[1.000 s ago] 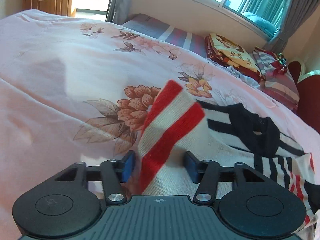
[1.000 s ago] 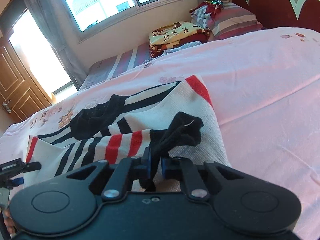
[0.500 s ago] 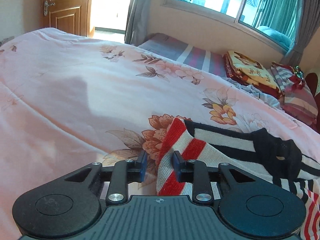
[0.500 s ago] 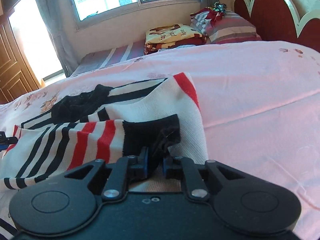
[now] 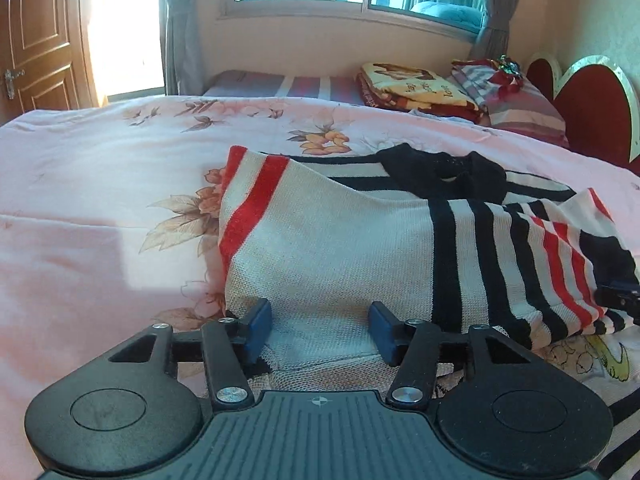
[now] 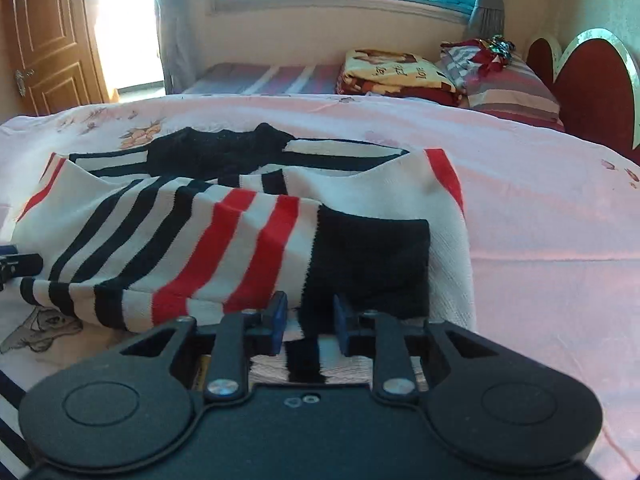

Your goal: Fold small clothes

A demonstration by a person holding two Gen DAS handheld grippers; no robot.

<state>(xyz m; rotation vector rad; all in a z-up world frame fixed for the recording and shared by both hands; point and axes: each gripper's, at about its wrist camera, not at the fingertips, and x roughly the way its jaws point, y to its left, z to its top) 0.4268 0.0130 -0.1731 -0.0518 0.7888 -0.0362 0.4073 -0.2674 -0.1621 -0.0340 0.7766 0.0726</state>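
A small knit sweater, white with red and black stripes and a black collar, lies on the pink floral bedspread. Its sleeves are folded across the body. My left gripper is open, its blue pads either side of the sweater's white near-left edge. In the right wrist view the sweater fills the middle. My right gripper is open, pads apart around the black cuff of the folded sleeve. The other gripper's tip shows at the left edge.
Folded blankets and striped pillows are stacked at the far side by the red headboard. A window and curtains stand behind; a wooden door is at the far left. A cartoon-print cloth lies under the sweater's near edge.
Both grippers opened and let go of the sweater. The sleeves that were held now lie flat across the body, and both grippers have drawn back a little.
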